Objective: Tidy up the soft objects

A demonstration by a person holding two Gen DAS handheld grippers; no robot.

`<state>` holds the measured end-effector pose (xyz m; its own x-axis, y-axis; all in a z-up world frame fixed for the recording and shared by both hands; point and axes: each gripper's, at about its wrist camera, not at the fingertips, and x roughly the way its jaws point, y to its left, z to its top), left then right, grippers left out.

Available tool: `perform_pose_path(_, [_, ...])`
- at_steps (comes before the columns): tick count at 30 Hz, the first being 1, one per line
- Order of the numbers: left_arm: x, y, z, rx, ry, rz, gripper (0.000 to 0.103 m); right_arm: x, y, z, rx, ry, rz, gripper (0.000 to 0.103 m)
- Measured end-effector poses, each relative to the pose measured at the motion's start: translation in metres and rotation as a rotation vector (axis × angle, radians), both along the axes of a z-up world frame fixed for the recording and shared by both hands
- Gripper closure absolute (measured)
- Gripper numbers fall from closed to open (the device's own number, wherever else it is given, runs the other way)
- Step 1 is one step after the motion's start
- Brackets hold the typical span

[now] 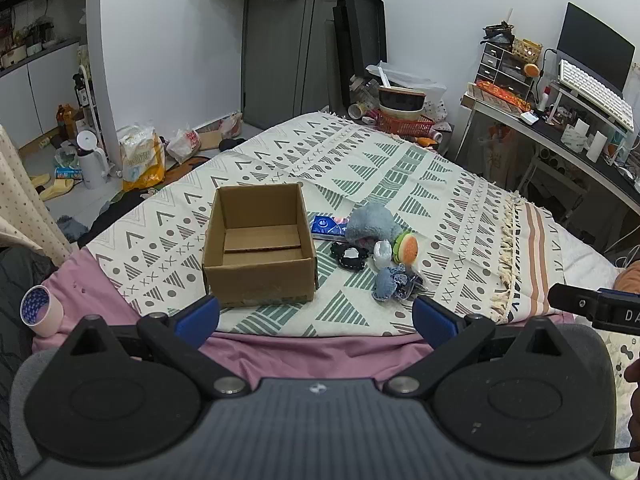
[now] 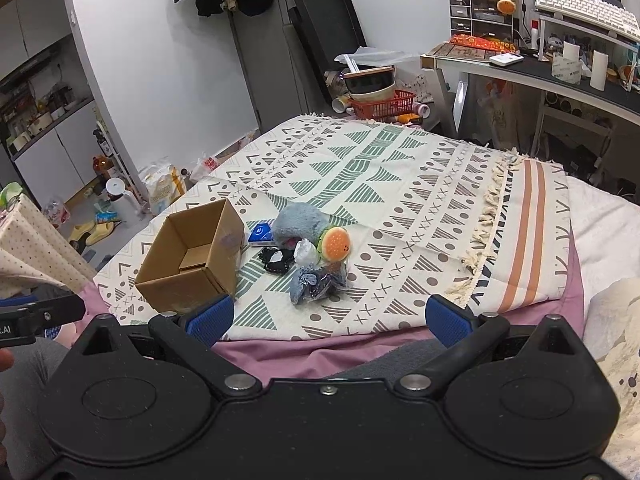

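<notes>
An open, empty cardboard box (image 1: pixel 258 244) (image 2: pixel 192 258) stands on the patterned blanket (image 1: pixel 440 200) (image 2: pixel 400 184). Right of it lies a small heap: a grey-blue plush (image 1: pixel 370 222) (image 2: pixel 298 220), a burger plush (image 1: pixel 406 249) (image 2: pixel 335 243), a black and white soft item (image 1: pixel 350 258) (image 2: pixel 276 260), a blue denim bundle in clear plastic (image 1: pixel 394 282) (image 2: pixel 318 282), and a blue packet (image 1: pixel 328 226) (image 2: pixel 260 234). My left gripper (image 1: pixel 316 316) is open, hovering near the bed's front edge, short of the box. My right gripper (image 2: pixel 330 318) is open too, short of the heap.
A tape roll (image 1: pixel 40 310) sits on the pink sheet (image 1: pixel 300 356) at the left. Beyond the bed are a red basket with bowls (image 1: pixel 404 118), a cluttered desk (image 1: pixel 560 128) at the right, and bags on the floor (image 1: pixel 140 158) at the left.
</notes>
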<state>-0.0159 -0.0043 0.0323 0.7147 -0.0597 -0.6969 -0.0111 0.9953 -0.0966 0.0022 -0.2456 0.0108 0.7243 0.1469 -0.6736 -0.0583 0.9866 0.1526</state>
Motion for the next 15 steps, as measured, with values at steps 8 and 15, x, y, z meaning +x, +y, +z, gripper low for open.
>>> perform_pose_path(8, [0.015, -0.005, -0.012, -0.001, 0.008, -0.009, 0.001, 0.013, 0.000, -0.012, -0.001, 0.022, 0.014, 0.000])
perform_pose_path(15, [0.038, -0.014, -0.030, 0.002, 0.017, -0.027, 0.001, 0.036, -0.008, -0.031, 0.076, 0.074, 0.029, 0.000])
